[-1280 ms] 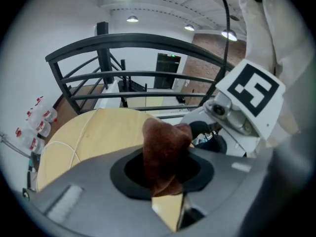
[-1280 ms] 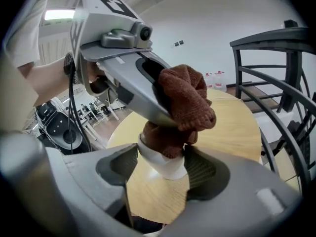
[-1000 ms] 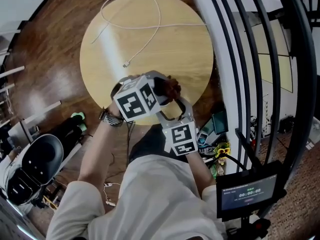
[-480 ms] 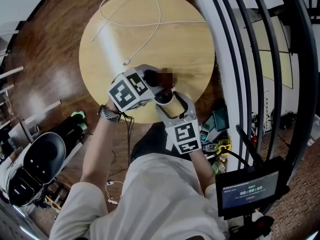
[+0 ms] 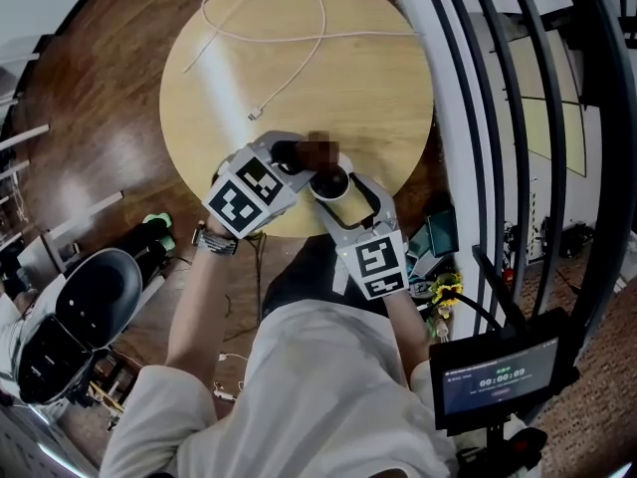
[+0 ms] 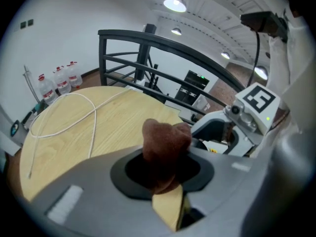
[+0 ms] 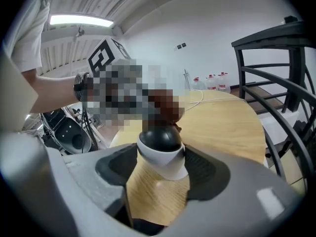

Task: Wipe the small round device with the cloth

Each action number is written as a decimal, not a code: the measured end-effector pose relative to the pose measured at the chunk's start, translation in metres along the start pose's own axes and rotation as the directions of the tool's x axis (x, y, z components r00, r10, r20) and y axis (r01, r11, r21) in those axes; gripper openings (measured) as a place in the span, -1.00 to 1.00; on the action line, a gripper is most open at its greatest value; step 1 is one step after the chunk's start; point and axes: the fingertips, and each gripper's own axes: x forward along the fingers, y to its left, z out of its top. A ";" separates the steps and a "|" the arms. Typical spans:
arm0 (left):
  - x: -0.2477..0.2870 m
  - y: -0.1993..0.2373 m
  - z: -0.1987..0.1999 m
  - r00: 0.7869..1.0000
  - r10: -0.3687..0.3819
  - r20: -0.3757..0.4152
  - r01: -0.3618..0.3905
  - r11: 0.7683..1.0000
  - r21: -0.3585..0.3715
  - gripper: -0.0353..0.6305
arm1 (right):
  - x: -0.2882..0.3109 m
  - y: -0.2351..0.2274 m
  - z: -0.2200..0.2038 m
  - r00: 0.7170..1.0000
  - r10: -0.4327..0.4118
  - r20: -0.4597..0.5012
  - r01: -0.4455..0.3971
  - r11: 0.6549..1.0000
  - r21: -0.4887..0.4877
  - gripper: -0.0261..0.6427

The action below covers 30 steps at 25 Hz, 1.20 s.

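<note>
1 round wooden table (image 5: 358,88) carries 1 white cable (image 5: 261,110), well apart from the work. Over the table's near edge, the right gripper (image 7: 160,168) clamps the 1 small round device (image 7: 160,149) between wide-set jaws, dark dome facing away from the person. The left gripper (image 6: 163,174), clamped on the 1 brown cloth (image 6: 165,142), sits just left, the cloth seemingly against the dome.

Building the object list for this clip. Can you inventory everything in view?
table: 1, light wood, round, centre
cable: 1, white, looped on table
cloth: 1, brown, clamped in left gripper
small round device: 1, white with black dome, clamped in right gripper
railing: 1, black, right of table
bottles: 3, clear, by wall beyond table
screen: 1, black, lower right
wristwatch: 1, dark, left wrist
left gripper: 1, grey, over table's near edge
right gripper: 1, grey, beside it
</note>
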 end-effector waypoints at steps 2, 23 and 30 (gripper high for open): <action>-0.005 -0.002 -0.002 1.000 0.017 0.013 -0.017 1.000 -0.003 -0.57 | 0.000 0.001 0.000 1.000 0.000 0.002 0.000 1.000 -0.003 -0.02; -0.020 -0.033 -0.002 0.994 0.108 0.013 -0.109 0.984 0.143 -0.57 | 0.009 0.001 0.005 1.000 0.006 -0.007 -0.006 1.000 0.029 0.00; -0.012 -0.039 0.012 0.988 0.147 -0.041 -0.122 0.921 0.371 -0.57 | 0.010 0.002 0.007 1.000 0.008 -0.005 -0.007 0.999 0.031 0.00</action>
